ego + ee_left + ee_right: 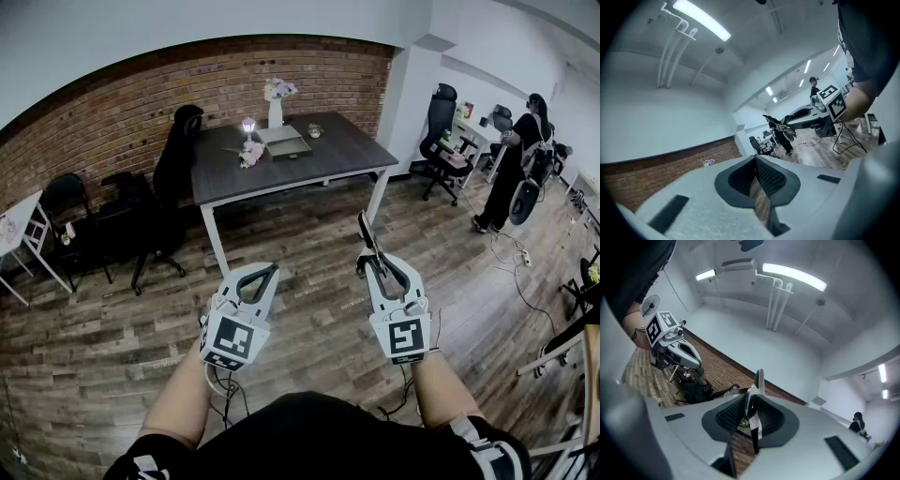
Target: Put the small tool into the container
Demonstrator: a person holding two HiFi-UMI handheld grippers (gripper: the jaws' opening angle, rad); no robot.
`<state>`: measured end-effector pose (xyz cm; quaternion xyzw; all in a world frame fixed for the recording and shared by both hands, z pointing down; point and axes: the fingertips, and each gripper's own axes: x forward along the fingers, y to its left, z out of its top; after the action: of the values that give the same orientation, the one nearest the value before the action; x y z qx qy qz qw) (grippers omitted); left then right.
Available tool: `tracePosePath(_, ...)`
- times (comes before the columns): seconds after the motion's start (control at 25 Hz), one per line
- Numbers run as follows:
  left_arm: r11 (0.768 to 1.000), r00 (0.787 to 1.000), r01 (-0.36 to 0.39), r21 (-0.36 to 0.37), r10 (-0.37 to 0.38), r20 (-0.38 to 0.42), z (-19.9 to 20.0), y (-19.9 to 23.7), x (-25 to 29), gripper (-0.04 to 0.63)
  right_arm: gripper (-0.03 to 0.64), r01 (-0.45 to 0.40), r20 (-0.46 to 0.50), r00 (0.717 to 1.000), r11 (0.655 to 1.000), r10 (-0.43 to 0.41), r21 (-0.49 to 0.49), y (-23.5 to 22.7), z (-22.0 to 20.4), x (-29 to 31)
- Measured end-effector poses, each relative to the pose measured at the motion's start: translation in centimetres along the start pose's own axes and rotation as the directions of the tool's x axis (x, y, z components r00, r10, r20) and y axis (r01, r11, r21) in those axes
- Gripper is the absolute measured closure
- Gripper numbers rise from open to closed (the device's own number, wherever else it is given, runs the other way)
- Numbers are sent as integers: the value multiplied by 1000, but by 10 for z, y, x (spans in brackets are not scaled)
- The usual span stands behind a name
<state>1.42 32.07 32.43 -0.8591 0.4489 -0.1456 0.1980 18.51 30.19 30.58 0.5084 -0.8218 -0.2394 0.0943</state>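
The small tool [364,231] is up in the air, pinched in the right claw [367,262] in front of the person's chest. Its long axis runs along the jaws. The free end sticks out past the tips, pointing up and away from the person, roughly toward the dark tabletop [347,155] across the room. In the right gripper view the small tool [758,380] shows edge-on as a thin, flat strip, dark with a silvery metal part and a pale patch lower down between the pads. The right claw [752,394] is pressed onto it from both sides.

The left claw [272,269] is raised beside it, well apart. Its jaws are pressed together at the tips with nothing between them, as the left gripper view [755,158] shows.

Below both is the wooden floor [309,281]. On the tabletop stand a vase of flowers [276,101] and a laptop [285,141], with a brick wall [141,94] behind.
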Motion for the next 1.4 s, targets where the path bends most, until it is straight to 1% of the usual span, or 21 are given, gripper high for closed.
tracePosePath(0.32,999,999,-31,9,31,-16,-12,9,3,586,532,-25,7,1000,1000,25,-19,2,-2,13)
tracePosePath(0.48,999,999,-20,31,21,-26,-13,6,1,586,532,-37,5,999,998,37,-54,6,-2,15)
tracePosePath(0.68,999,999,-9,36,11,-36,-17,8,-4,586,532,-40,3,999,999,40,-16,16,-1,16)
tracePosePath(0.92,999,1000,-8,34,9,-30,-19,16,-11,586,532,-40,-1,999,999,40,-17,24,6,20)
tracePosePath(1.12,1000,1000,1,25,0,-20,-21,16,-12,586,532,-44,-1,999,999,44,1,29,10,19)
tracePosePath(1.2,1000,1000,4,24,-4,-16,-22,16,-14,586,532,-45,-1,999,999,45,-10,31,11,18)
tracePosePath(1.4,1000,1000,9,24,-9,-6,-25,22,-22,586,532,-34,-5,999,999,34,-2,41,18,19)
